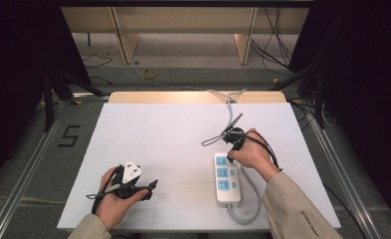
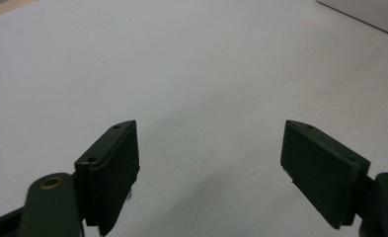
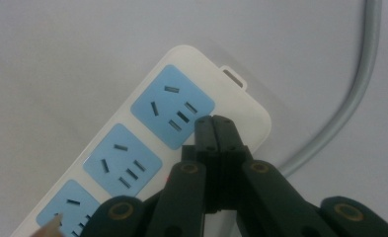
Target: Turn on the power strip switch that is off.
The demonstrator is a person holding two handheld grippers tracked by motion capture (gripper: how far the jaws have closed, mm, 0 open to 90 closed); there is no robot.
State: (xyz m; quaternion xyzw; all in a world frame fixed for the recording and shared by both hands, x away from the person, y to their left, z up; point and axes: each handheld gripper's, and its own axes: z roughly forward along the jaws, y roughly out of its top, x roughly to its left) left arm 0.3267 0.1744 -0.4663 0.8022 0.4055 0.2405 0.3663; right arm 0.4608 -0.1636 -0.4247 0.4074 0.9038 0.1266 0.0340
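Note:
A white power strip [image 1: 227, 181] with three blue sockets lies at the front right of the white table [image 1: 173, 134]. Its grey cable [image 1: 252, 199] loops round its near end. My right gripper [image 1: 234, 145] is held above the strip's far end. In the right gripper view its jaws [image 3: 215, 121] are shut with nothing between them, tips over the strip [image 3: 147, 148] beside the end socket; whether they touch it I cannot tell. The grey cable [image 3: 359, 84] curves past on the right. My left gripper [image 1: 152, 190] rests at the front left, jaws [image 2: 211, 163] open over bare table.
The right gripper's own cable [image 1: 229, 107] trails from the table's back edge. Beyond the table are wooden frames [image 1: 128, 35] and loose cables on the floor. A "5" mark [image 1: 68, 135] is on the floor at left. Metal rails run along both sides.

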